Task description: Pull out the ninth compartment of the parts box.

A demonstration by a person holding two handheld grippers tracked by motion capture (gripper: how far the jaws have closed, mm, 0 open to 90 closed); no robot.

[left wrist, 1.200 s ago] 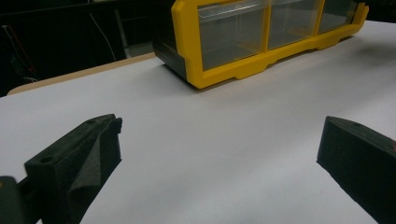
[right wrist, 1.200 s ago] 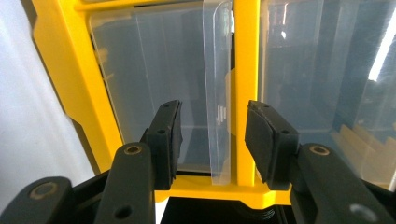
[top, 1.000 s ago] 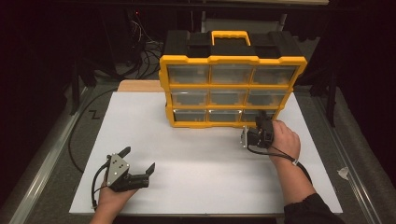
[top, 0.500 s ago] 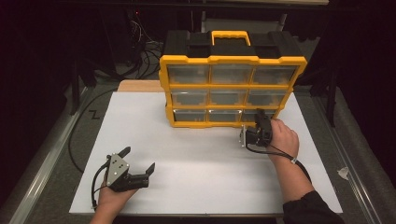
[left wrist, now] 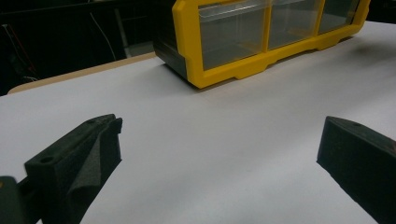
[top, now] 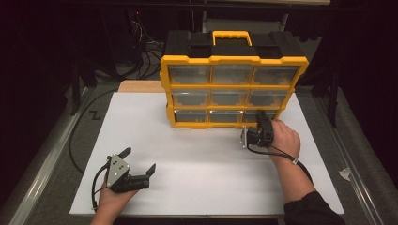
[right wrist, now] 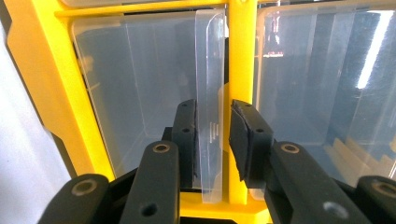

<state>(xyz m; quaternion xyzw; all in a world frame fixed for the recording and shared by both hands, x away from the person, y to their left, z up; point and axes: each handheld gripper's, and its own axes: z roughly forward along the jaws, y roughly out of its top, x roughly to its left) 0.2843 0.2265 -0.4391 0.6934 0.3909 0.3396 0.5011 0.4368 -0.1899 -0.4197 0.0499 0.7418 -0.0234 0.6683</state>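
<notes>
High view: organizer, yellow frame, black top with yellow handle, stands upright at the 12 o'clock end of the white board. Its front faces the person; nine clear drawers in three rows of three.

Right gripper sits at 4 o'clock from the organizer's centre, against the bottom-row right drawer. Right hand behind it, sleeve entering from the 5 o'clock edge of the frame. Cable loops from the gripper back along the wrist.

Right gripper view: the camera is rolled, so the drawers run sideways. A clear drawer tab stands between the two black pads. Left pad lies against the tab; right pad sits just beside it, a thin gap possibly remaining, contact on that side cannot be told for certain. Jaws have just been closing, with the tab between them; they read as nearly clenched on it. Yellow frame bar directly behind the tab, a second clear drawer at 3 o'clock.

Left gripper rests on the board at 7 o'clock from the organizer, well apart from it, left hand under it. Grey plate on top. Jaws released, spread wide, nothing between them; the left gripper view shows bare board between the two pads, organizer corner at 12 o'clock
</notes>
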